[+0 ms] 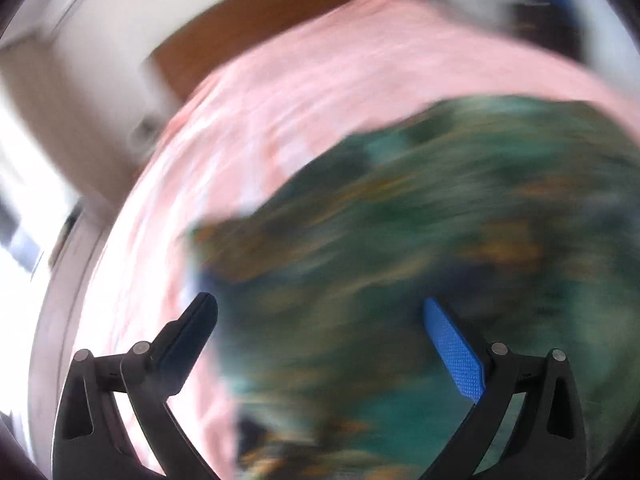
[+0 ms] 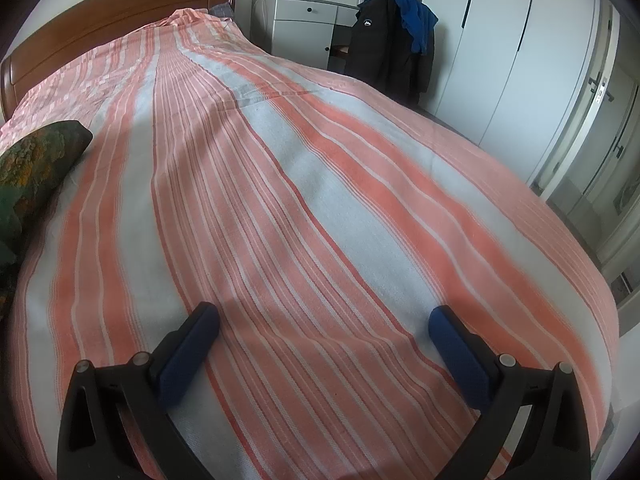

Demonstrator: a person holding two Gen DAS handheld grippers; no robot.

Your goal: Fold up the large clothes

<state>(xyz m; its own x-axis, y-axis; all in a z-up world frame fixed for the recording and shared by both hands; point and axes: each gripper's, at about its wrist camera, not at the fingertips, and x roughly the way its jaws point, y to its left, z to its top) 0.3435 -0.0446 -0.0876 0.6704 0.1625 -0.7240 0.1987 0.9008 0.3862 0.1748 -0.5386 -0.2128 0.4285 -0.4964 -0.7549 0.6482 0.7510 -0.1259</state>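
**Both grippers wide open above the bed, green garment at the left**

The left gripper [image 1: 320, 308] has its jaws spread wide and nothing is between the fingers. Its view is strongly blurred. Just in front of it lies the green patterned garment [image 1: 420, 240], with orange and dark spots, on the pink striped bedspread [image 1: 300, 92].

The right gripper [image 2: 324, 316] also stands wide apart, empty, above the bedspread [image 2: 320, 200], pointing downward over it. In this view the garment [image 2: 36, 160] is at the far left edge, well apart from the right fingers. Behind the bed are a wooden headboard [image 2: 112, 8], a white cabinet [image 2: 308, 24] and a dark jacket [image 2: 384, 40] hanging near a white wardrobe [image 2: 500, 40].
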